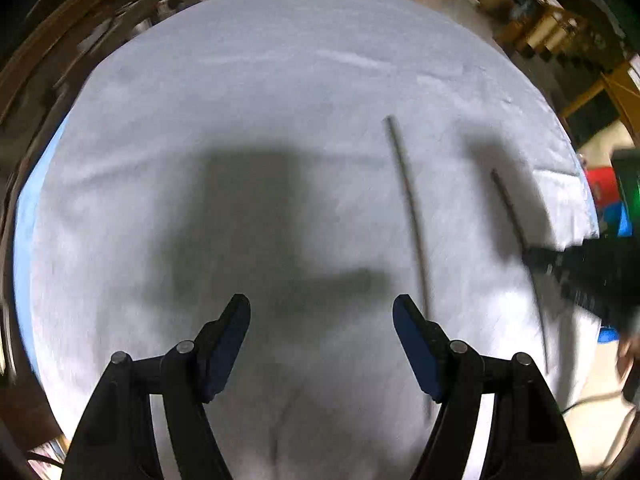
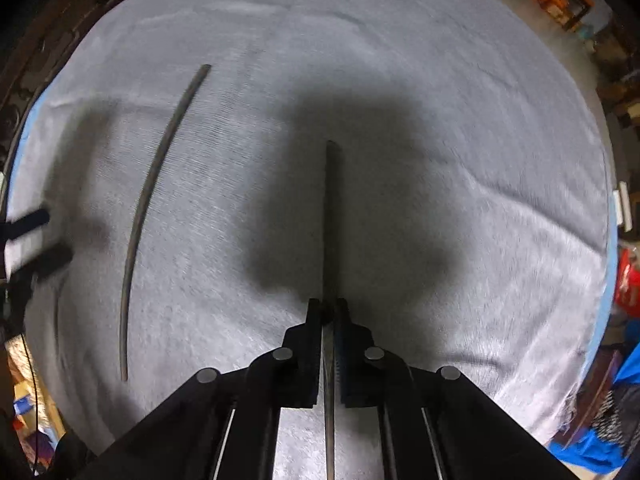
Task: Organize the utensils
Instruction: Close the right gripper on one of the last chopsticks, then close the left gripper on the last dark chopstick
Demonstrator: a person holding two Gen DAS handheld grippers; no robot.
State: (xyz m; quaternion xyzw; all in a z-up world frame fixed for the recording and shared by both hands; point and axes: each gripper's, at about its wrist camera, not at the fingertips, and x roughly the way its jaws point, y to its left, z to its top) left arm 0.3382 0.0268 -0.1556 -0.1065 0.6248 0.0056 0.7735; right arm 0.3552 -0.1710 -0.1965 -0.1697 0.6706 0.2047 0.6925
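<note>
- Chopsticks: two dark thin sticks on a white cloth (image 2: 460, 80) covering a round table.
- Right gripper (image 2: 329, 312): pointed down at cloth, jaws closed tight on one chopstick (image 2: 330, 208); stick runs straight up between the pads and on past the fingertips, over the gripper's own shadow.
- Second chopstick (image 2: 150, 200): flat on cloth, well left of the gripped one, roughly parallel, untouched.
- Left gripper (image 1: 321, 310): jaws wide apart, nothing between pads, above bare cloth; free chopstick just beside its right finger (image 1: 416, 344).
- Room clutter around table edge blurred.
</note>
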